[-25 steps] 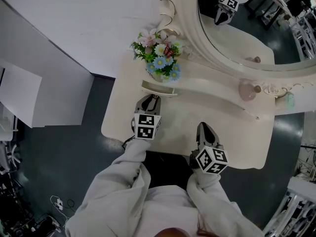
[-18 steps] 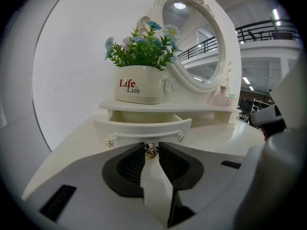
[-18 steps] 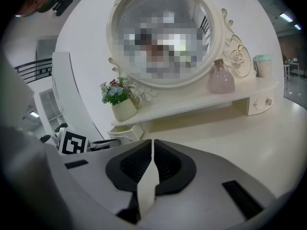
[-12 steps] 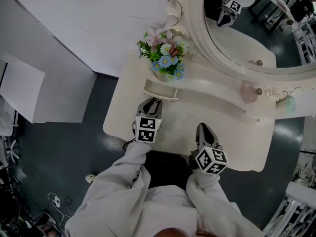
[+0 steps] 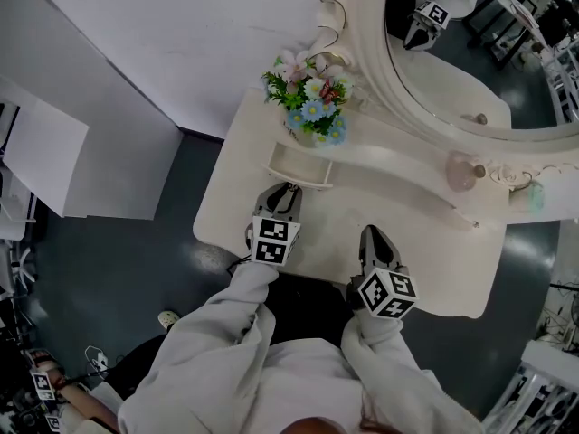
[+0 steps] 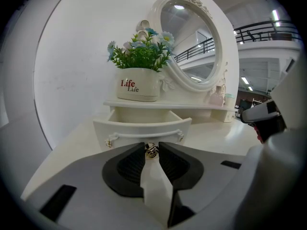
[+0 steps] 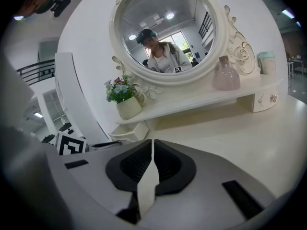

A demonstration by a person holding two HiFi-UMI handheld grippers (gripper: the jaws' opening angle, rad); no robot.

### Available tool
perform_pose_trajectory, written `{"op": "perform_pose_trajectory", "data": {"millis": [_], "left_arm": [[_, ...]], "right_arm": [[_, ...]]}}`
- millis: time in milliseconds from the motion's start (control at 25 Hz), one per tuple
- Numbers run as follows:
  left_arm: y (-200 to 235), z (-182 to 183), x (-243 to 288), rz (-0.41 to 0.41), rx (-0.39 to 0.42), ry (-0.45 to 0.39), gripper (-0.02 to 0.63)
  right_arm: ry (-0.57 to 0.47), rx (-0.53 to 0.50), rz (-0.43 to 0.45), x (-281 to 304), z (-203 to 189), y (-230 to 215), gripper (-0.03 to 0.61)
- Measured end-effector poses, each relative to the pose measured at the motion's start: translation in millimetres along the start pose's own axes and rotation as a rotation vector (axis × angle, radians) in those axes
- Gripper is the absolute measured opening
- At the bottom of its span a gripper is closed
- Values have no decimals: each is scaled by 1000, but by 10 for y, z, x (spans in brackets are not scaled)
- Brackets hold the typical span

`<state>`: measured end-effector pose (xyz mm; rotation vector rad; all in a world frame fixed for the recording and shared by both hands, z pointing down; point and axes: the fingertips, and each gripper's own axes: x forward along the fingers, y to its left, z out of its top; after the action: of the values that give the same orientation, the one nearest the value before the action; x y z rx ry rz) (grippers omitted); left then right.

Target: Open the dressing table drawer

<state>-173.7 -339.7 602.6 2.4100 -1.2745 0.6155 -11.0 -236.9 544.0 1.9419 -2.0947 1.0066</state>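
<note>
The white bench (image 5: 452, 269) fills the middle of the head view, its curved top bare in front of both arms. At its back stands a round mirror (image 5: 452, 70) in a carved white frame. Below the mirror a long raised shelf (image 5: 398, 156) runs across the back of the bench. The drawer (image 6: 144, 128) sits under the left end of that shelf and is partly pulled out, so its hollow inside shows from above and from the left gripper view. On the shelf just above the drawer stands a white flower pot (image 5: 312, 116) with blue, pink and white blossoms. The left tongs (image 5: 288, 190) reach up to the drawer front, and their jaws are closed on the small metal knob (image 6: 151, 150) at its middle. The right tongs (image 5: 373, 233) hover over the bench top to the right, well apart from the drawer, with the jaws drawn together and nothing between them. A pink bottle (image 5: 461, 172) stands on the shelf toward its right end, near the mirror frame.
</note>
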Motion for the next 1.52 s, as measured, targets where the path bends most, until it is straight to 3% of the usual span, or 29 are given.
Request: {"op": "perform_pose_trajectory", "data": {"millis": [520, 1200, 1520], "left_arm": [[-53, -67, -127, 7, 7, 5, 100], [-40, -63, -148, 41, -78, 5, 104], [-28, -12, -396, 34, -102, 22, 121]], "right_arm": [[18, 0, 26, 28, -49, 68, 41], [2, 15, 21, -15, -22, 9, 41], [-10, 28, 25, 7, 5, 18, 41]]}}
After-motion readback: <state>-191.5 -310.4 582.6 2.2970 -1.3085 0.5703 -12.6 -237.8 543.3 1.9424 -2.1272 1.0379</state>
